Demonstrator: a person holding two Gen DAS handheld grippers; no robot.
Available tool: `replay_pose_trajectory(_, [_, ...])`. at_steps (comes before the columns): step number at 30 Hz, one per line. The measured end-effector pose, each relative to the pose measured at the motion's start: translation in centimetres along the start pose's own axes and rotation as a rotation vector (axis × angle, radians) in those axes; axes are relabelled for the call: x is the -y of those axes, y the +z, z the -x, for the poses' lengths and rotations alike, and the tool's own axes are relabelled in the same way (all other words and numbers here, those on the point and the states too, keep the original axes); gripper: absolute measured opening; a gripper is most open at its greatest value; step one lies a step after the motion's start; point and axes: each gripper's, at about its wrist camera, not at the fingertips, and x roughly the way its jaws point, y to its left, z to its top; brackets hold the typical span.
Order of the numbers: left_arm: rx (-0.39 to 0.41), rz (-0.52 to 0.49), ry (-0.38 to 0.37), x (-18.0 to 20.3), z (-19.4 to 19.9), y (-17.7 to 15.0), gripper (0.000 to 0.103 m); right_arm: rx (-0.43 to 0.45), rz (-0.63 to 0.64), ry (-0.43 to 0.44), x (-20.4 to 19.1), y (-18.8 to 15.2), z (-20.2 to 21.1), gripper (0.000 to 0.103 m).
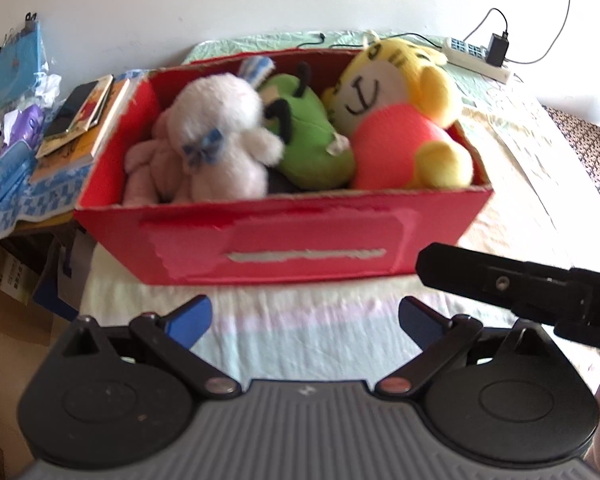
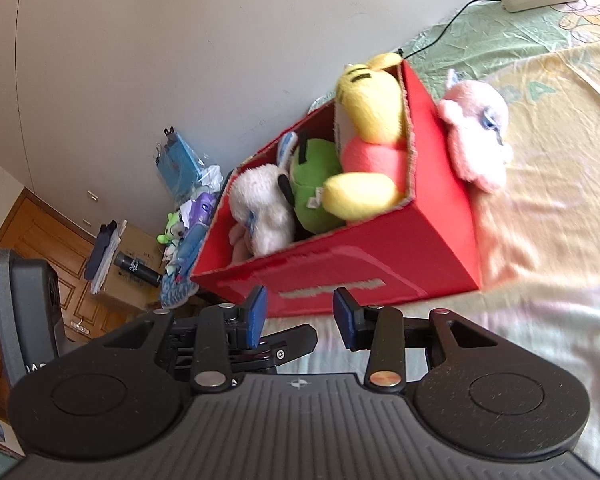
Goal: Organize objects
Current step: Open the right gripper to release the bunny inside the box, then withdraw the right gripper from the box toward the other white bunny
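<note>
Bed (image 1: 520, 184) w/ pale patterned sheet against a white wall carries a red box (image 1: 284, 236) holding a white plush (image 1: 224, 136), green plush (image 1: 308, 140) & yellow tiger plush (image 1: 396, 120). Pink plush (image 2: 476, 136) lies outside, touching box's far side. Left gripper (image 1: 305, 320) spread wide, empty; right gripper (image 2: 300, 318) narrower, also empty, both near box front.

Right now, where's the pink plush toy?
In the right wrist view, the pink plush toy lies on the bed outside the red box, against its right-hand wall, beyond the yellow tiger plush.
</note>
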Motion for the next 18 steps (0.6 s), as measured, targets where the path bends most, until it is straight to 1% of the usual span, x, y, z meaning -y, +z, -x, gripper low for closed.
replay_pose_trajectory(9, [-0.026, -0.022, -0.01, 3.2, -0.6, -1.1, 0.099, -0.009, -0.019, -0.02, 2.0, -0.9, 1.9, 0.041])
replay_pose_trajectory(15, [-0.068, -0.065, -0.041, 4.9, -2.0, -1.4, 0.1, -0.021, -0.056, -0.057, 3.6, -1.4, 2.0, 0.041])
replay_pose_trajectory(18, [-0.071, -0.1, -0.069, 5.7, -2.7, -1.2, 0.1, -0.012, -0.074, -0.079, 4.2, -1.3, 2.1, 0.041])
